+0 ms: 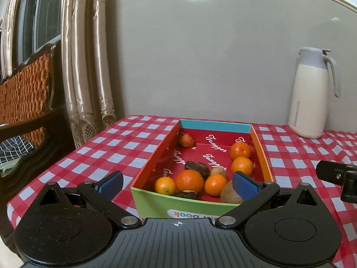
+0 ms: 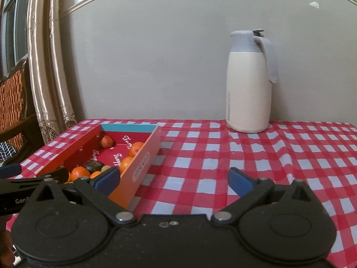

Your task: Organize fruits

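A colourful cardboard box [image 1: 156, 203] with a red inside lies on the checked tablecloth. It holds several oranges [image 1: 189, 179], a dark fruit [image 1: 197, 168], a brown kiwi [image 1: 229, 192] and a small reddish fruit [image 1: 186, 140] in the far left corner. My left gripper [image 1: 178, 185] is open wide just before the box's near end, with nothing gripped. My right gripper [image 2: 173, 179] is open and empty over bare cloth, to the right of the box [image 2: 138, 167]. The oranges [image 2: 136, 148] show over the box's orange side wall.
A cream thermos jug [image 2: 248, 89] with a grey lid stands at the back by the wall, right of the box. A wooden chair [image 1: 24, 89] with an orange woven back and curtains [image 1: 84, 67] are beyond the table's left edge. The red-and-white cloth [image 2: 267, 167] stretches out to the right.
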Demonstrator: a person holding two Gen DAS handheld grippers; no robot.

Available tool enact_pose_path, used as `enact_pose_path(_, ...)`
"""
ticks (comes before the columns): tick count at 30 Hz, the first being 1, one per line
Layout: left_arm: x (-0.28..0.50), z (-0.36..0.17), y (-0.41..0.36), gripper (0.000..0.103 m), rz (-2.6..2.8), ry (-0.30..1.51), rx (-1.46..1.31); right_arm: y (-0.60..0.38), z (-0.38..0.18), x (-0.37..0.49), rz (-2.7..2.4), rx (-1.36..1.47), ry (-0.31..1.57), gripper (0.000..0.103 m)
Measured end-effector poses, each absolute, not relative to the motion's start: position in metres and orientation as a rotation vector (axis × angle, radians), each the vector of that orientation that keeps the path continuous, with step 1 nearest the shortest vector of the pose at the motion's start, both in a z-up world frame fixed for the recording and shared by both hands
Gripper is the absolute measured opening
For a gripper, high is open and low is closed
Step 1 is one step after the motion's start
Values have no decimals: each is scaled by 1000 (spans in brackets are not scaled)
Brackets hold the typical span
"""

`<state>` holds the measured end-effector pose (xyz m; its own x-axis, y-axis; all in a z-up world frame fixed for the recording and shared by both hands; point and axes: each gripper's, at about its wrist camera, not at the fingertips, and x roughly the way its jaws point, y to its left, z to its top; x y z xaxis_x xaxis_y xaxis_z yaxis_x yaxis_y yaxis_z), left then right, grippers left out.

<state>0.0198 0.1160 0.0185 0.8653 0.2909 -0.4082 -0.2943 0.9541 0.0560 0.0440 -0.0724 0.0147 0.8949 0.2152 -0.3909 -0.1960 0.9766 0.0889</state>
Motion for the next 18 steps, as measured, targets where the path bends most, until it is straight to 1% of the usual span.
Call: enact_pose_path(18,20,18,120,103,320,437,-33,-61,9,46,251,23,434,103)
